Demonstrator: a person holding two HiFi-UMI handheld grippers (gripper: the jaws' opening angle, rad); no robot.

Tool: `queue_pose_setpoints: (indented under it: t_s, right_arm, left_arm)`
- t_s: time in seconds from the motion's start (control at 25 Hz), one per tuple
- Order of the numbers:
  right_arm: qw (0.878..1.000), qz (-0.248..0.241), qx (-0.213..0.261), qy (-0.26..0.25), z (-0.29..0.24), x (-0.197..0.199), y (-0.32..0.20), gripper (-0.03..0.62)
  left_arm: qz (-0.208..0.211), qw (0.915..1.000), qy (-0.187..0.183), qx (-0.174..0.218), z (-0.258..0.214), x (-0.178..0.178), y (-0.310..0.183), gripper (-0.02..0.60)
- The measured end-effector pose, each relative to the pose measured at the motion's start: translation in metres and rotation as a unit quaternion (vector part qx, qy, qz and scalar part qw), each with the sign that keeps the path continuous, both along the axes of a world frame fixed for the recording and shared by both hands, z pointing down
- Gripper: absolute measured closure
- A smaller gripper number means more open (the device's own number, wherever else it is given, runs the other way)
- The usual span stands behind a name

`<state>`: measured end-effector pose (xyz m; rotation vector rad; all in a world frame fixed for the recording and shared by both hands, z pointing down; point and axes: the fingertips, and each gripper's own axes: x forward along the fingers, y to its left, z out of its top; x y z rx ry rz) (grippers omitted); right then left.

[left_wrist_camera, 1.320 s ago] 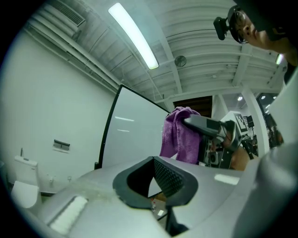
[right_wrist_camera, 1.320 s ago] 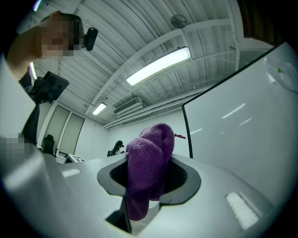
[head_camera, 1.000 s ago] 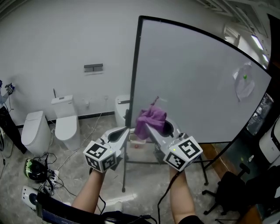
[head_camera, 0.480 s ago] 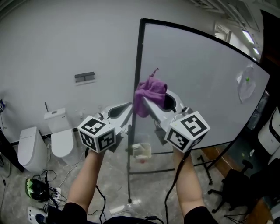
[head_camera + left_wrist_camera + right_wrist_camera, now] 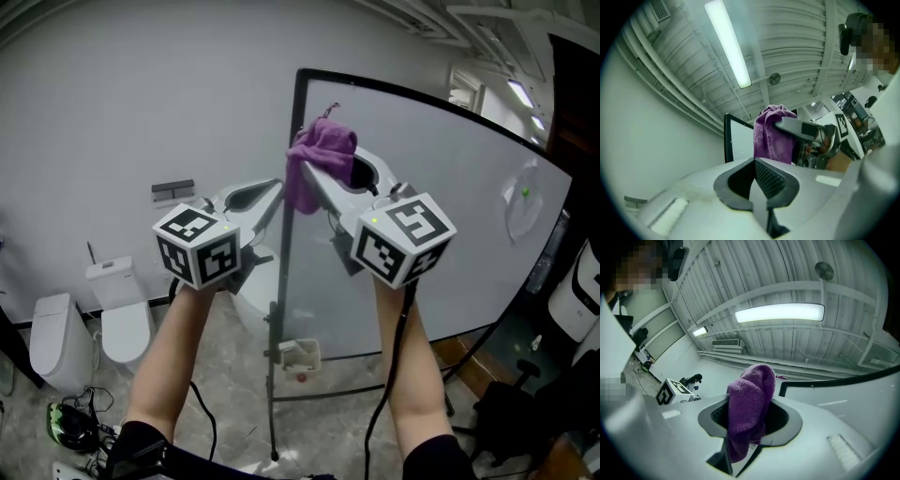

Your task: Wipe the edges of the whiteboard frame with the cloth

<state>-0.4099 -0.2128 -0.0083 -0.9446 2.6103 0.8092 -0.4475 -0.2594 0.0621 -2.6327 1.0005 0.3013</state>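
Note:
The whiteboard stands upright in a thin black frame. My right gripper is shut on a purple cloth, which it holds against the frame's left edge just below the top left corner. In the right gripper view the cloth bulges out between the jaws, with the frame corner close behind it. My left gripper is raised just left of that edge, shut with nothing in it. The left gripper view shows its pads pressed together, and the cloth and frame corner beyond them.
Two white toilets stand on the floor at lower left, and a dark holder hangs on the wall. A small tray sits on the board's stand. A plastic bag hangs on the board at right.
Both grippers and the cloth have risen along the frame's left edge, from near the board's lower part up to just below its top left corner. The head view has tilted upward.

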Motion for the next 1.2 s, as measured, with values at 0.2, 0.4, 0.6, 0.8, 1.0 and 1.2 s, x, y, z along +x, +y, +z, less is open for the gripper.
queue_pose_setpoints:
  t_s: [0.2, 0.4, 0.6, 0.8, 1.0, 1.2]
  right_arm:
    - [1.0, 0.004, 0.029, 0.002, -0.042, 0.005, -0.016, 0.447]
    - [0.998, 0.029, 0.064, -0.002, -0.077, 0.005, -0.031, 0.447]
    - [0.994, 0.044, 0.096, -0.009, -0.106, 0.0, -0.046, 0.447]
    - [0.985, 0.096, 0.14, 0.008, -0.141, -0.006, -0.059, 0.447]
    - [0.967, 0.167, 0.183, 0.053, -0.162, -0.02, -0.069, 0.447]
    - [0.958, 0.212, 0.165, 0.098, -0.142, -0.031, -0.093, 0.447]
  left_arm:
    - [-0.009, 0.9998, 0.011, 0.013, -0.034, 0.003, -0.016, 0.58]
    - [-0.029, 0.9992, 0.014, 0.022, -0.054, -0.001, -0.03, 0.58]
    - [-0.054, 0.9981, 0.014, 0.025, -0.052, -0.012, -0.041, 0.58]
    - [-0.052, 0.9984, 0.014, 0.017, -0.049, -0.018, -0.046, 0.58]
    - [-0.049, 0.9987, 0.013, 0.006, -0.039, -0.018, -0.053, 0.58]
    - [-0.046, 0.9987, 0.016, -0.014, -0.014, -0.02, -0.064, 0.58]
